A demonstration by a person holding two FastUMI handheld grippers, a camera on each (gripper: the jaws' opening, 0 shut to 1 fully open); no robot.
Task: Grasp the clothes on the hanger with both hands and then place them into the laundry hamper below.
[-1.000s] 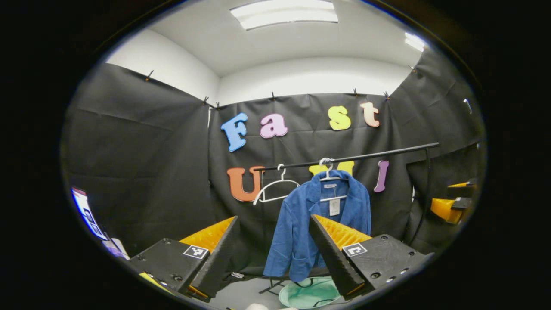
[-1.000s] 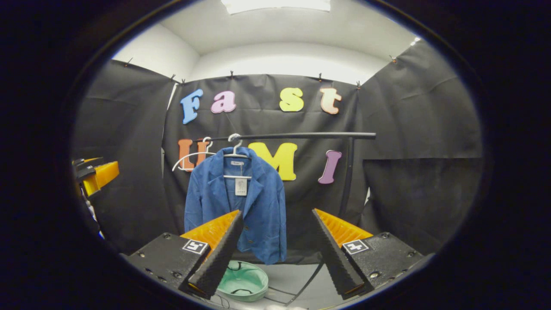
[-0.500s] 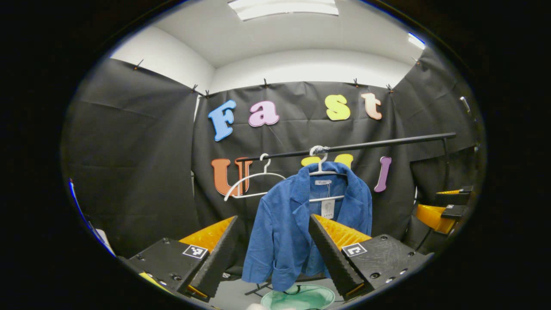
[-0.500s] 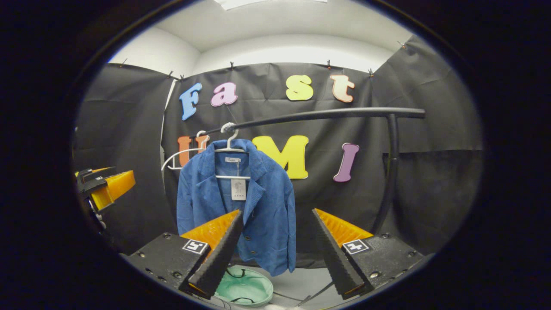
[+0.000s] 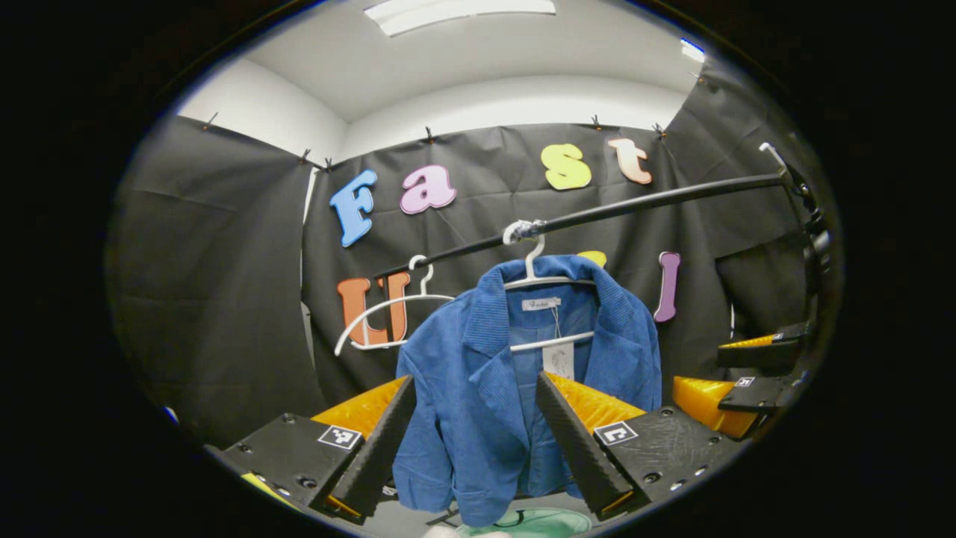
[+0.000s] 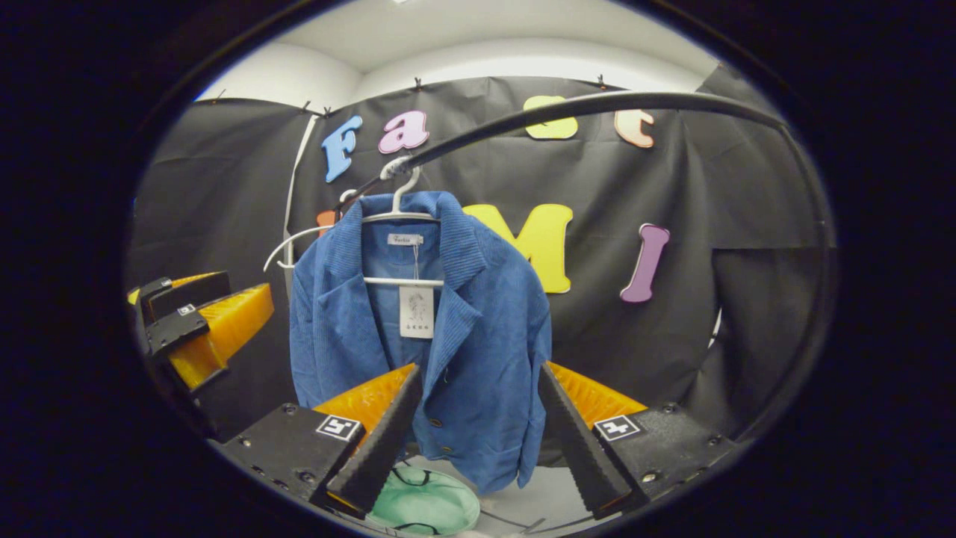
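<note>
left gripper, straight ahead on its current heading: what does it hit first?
Most likely the blue jacket: it hangs right in the gap between the open left gripper fingers, nothing nearer showing. Depth is unclear, but contact would probably be on the front panel below the collar.

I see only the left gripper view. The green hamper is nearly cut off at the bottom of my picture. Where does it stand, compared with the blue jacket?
Observer: In the right gripper view, the round green fabric laundry hamper stands on the floor under the hem of the blue corduroy jacket, and the hem hangs clear above it.
Operator: Does my left gripper touch the jacket?
Observer: It seems not. The left gripper is beside the sleeve, and a strip of black wall shows between them.
Operator: And the right gripper?
Observer: The right gripper is open. The jacket's lower front shows between its fingers but is not pinched.
</note>
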